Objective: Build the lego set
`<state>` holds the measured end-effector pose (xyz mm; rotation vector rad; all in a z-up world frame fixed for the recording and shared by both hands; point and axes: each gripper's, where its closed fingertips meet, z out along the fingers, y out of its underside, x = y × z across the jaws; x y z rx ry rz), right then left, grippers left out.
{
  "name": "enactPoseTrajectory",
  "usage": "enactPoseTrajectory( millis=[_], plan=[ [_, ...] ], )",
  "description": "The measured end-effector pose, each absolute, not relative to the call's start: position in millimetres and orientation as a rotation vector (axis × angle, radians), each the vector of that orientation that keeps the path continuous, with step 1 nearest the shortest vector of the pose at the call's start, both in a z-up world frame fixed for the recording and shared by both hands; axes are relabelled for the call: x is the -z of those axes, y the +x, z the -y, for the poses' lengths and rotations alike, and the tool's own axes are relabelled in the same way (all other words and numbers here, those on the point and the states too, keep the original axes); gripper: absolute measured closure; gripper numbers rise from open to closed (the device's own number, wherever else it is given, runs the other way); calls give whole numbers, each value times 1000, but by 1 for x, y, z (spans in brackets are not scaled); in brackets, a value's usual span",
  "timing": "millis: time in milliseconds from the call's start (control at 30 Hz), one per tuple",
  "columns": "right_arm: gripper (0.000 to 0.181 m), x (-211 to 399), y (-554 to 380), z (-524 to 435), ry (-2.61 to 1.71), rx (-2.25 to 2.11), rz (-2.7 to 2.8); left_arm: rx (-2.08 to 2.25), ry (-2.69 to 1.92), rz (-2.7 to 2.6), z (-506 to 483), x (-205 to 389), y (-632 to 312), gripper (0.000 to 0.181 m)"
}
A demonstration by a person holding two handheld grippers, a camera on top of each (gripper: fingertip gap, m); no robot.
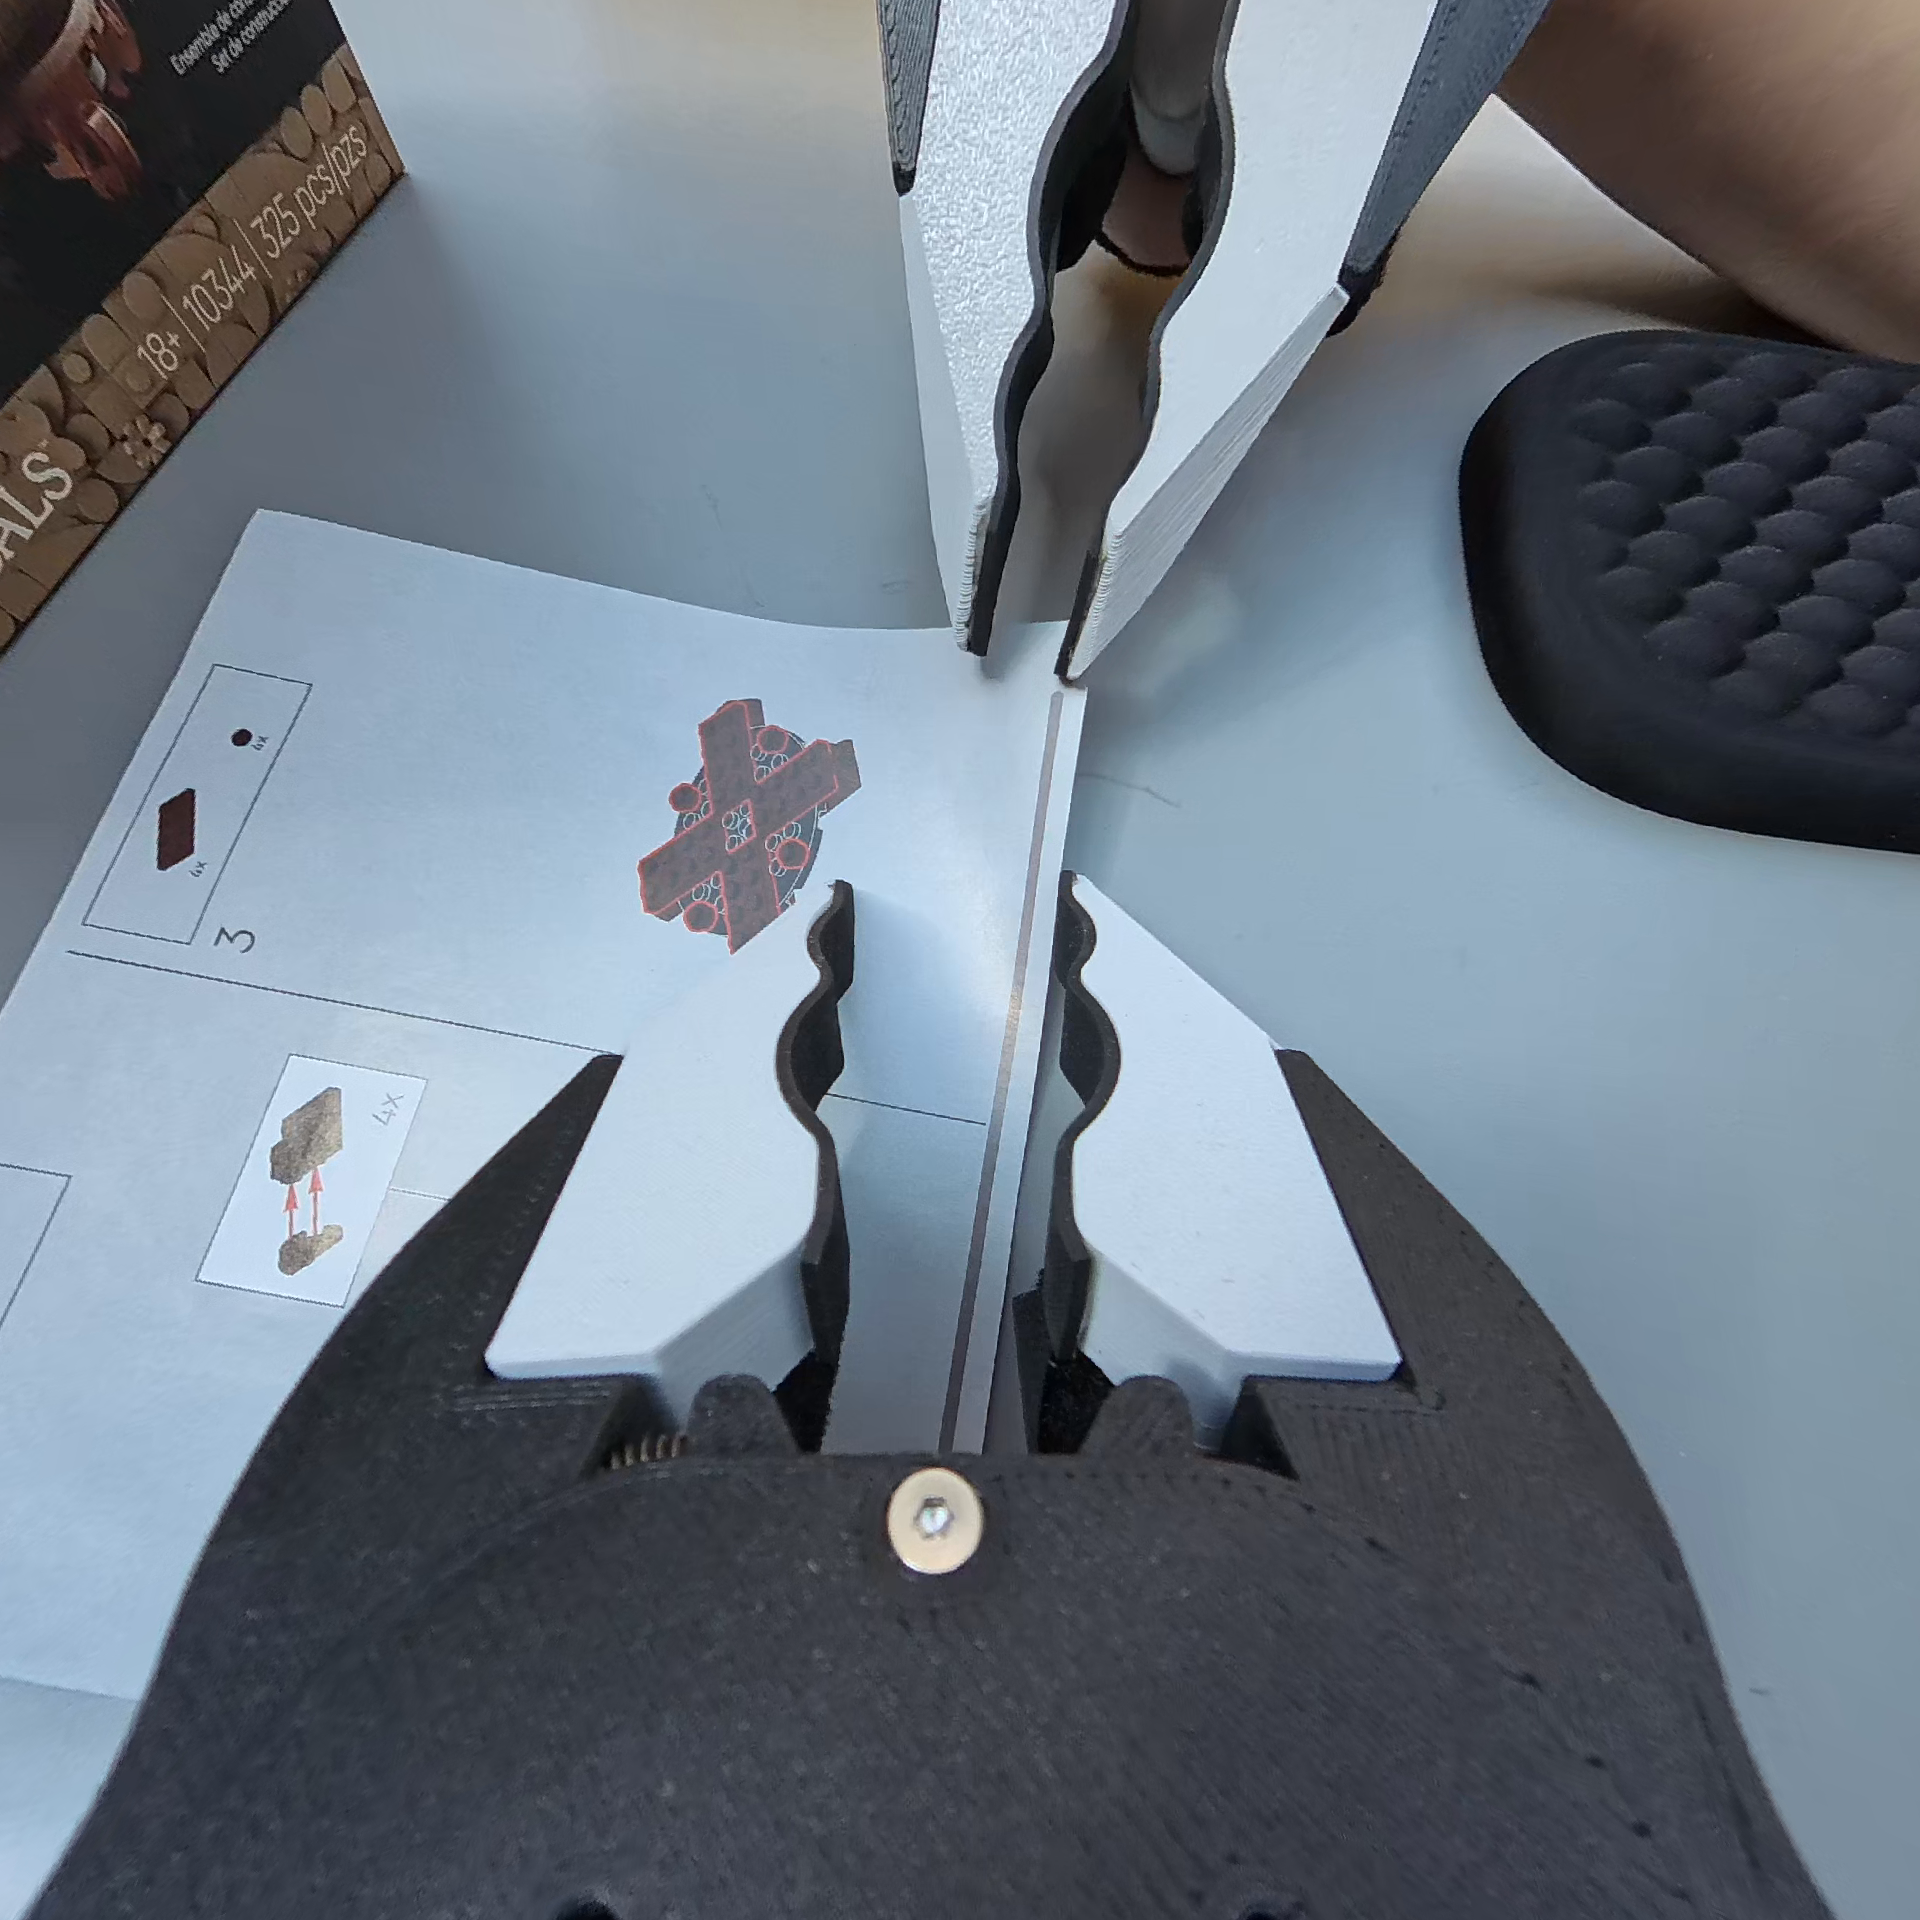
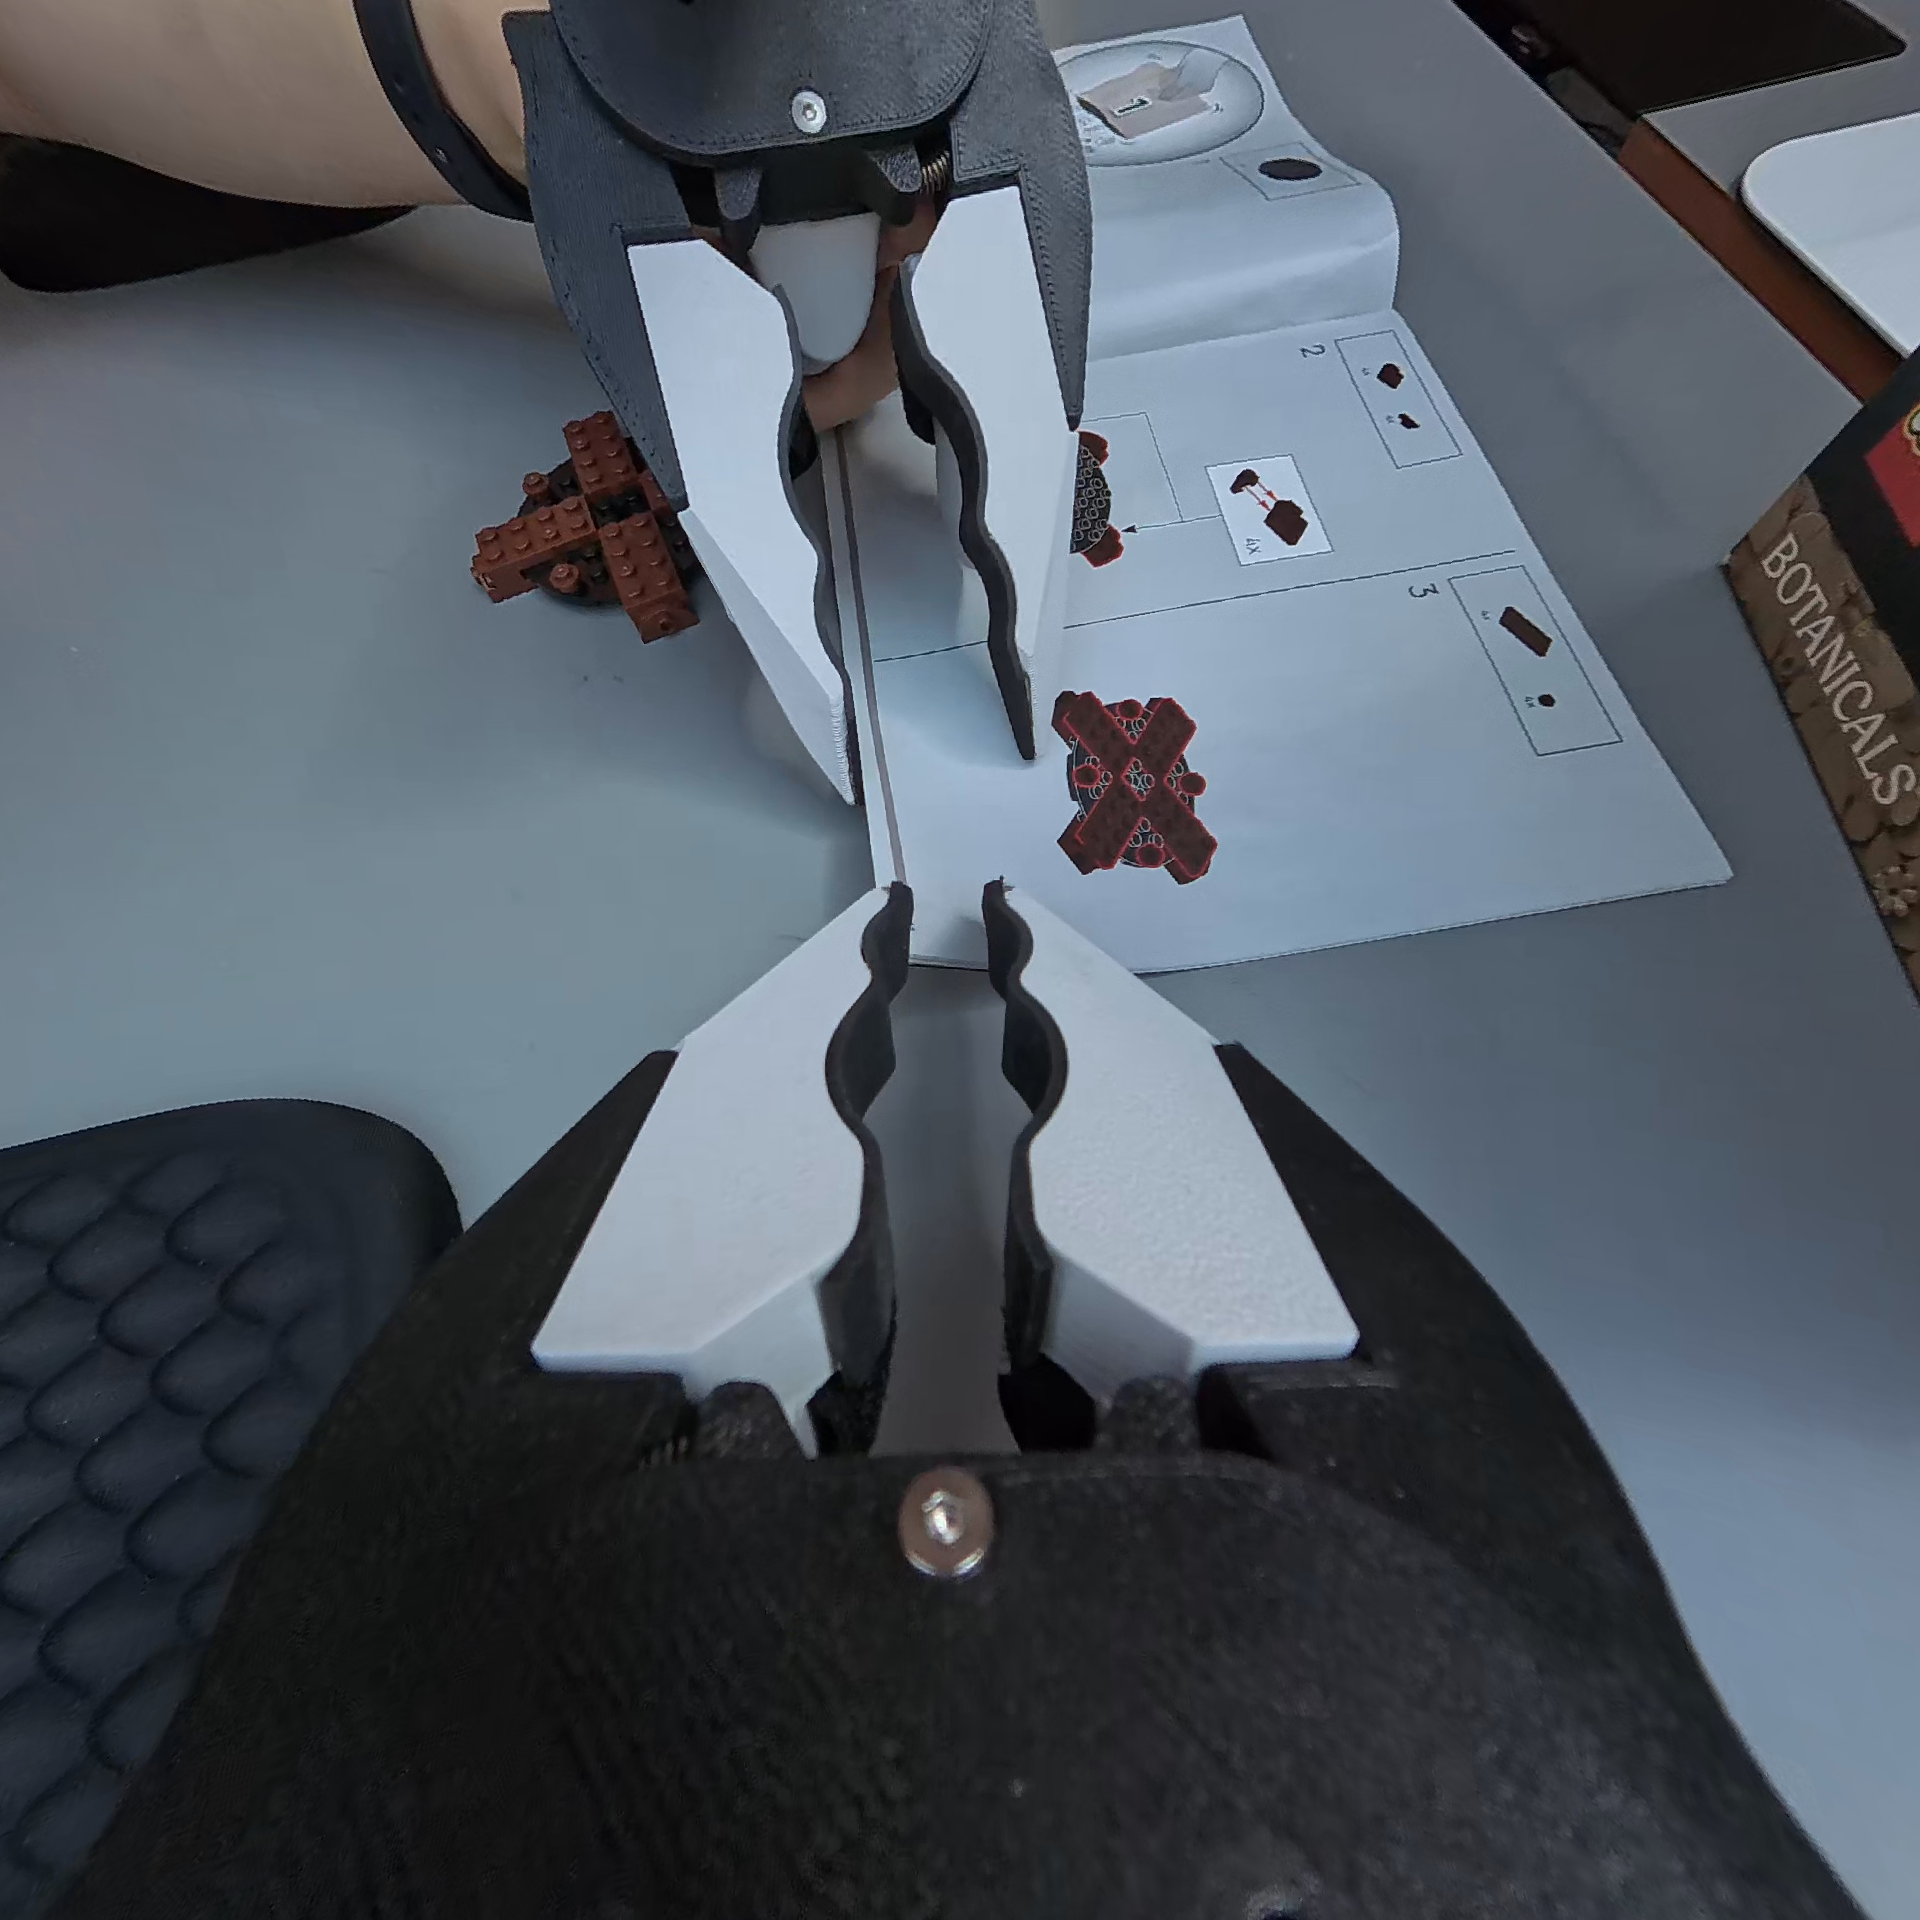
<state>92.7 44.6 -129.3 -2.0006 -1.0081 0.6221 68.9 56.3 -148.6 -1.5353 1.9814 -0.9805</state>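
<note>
The instruction booklet lies open on the grey table and also shows in the right wrist view. My left gripper is open, with the booklet's thin grey side edge running between its fingers; it also shows in the right wrist view. My right gripper faces it, narrowly open, with its tips at the booklet's near corner; in the left wrist view it stands at the far corner. A brown cross-shaped lego build on a black round plate sits on the table behind the left gripper.
The lego box stands beside the booklet and also shows in the right wrist view. A black textured pad lies on the other side of the booklet. A person's arm holds the left gripper. A white object lies at the far right. Some 4 cm of space lies between my two pairs of fingers.
</note>
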Motion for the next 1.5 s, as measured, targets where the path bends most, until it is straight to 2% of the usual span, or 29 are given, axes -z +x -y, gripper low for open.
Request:
enactPoseTrajectory(
  millis=[667, 867, 1200, 1400, 1500],
  plan=[
    [169, 125, 87, -45, -1972, -616, 1022, 996, -1538, -1973, -57, 148, 69, 144],
    [181, 126, 85, -41, -1959, -620, 1056, 1003, -1539, -1968, -57, 148, 69, 144],
    [181, 118, 86, -41, -1922, -612, 1057, 1016, -1542, -1965, -57, 148, 69, 144],
    [162, 118, 98, -36, -1901, -562, 1083, 1021, -1545, -1966, -57, 148, 69, 144],
    [162, 121, 96, -38, -1914, -584, 1074, 1021, -1546, -1966, -57, 148, 69, 144]
  ],
)
